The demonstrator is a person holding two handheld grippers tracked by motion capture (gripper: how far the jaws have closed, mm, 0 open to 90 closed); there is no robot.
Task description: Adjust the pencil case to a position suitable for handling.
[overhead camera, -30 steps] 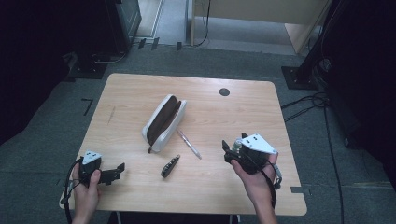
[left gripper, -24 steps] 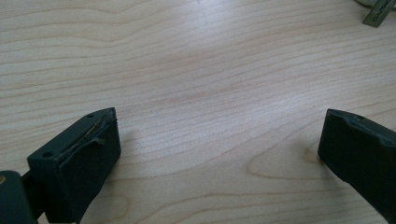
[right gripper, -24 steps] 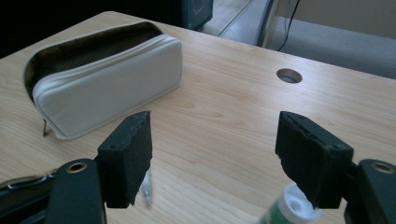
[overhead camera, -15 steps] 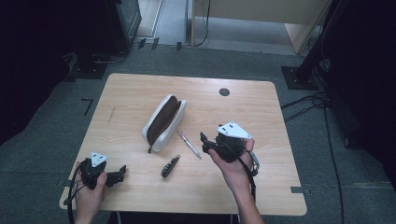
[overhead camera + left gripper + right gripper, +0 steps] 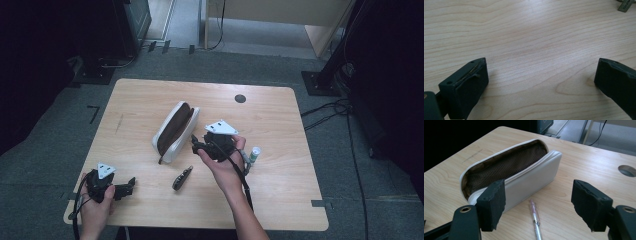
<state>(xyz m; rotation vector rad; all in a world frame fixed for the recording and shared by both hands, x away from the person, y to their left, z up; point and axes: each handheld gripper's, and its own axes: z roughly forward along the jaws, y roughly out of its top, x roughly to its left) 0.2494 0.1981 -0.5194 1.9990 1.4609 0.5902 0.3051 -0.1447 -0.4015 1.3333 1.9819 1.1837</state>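
Contents of the wooden table (image 5: 280, 115), listed left to right, places given from the pencil case.

1. Left gripper (image 5: 131, 184), held in a hand (image 5: 92, 210) at the near left corner, well apart from the case. Jaws wide, nothing between them but bare wood in its own view (image 5: 541, 72). A small olive tag at that view's top right edge is cut off.

2. Pencil case (image 5: 175, 131), white with brown mesh lining, lying open at mid-table. Its inside is too dark to make out from above.

3. Small dark folded tool (image 5: 182, 178), near the case's near end; kind unclear.

4. Pen (image 5: 535, 217), just beside the case's long side, its lower end cut off in the right gripper view.

5. Right gripper (image 5: 194, 145), just right of the case. Jaws wide (image 5: 539, 205), holding nothing, the pen below the gap.

6. White tube with green cap (image 5: 254, 155), right of the case, partly hidden behind the right hand (image 5: 220, 165).
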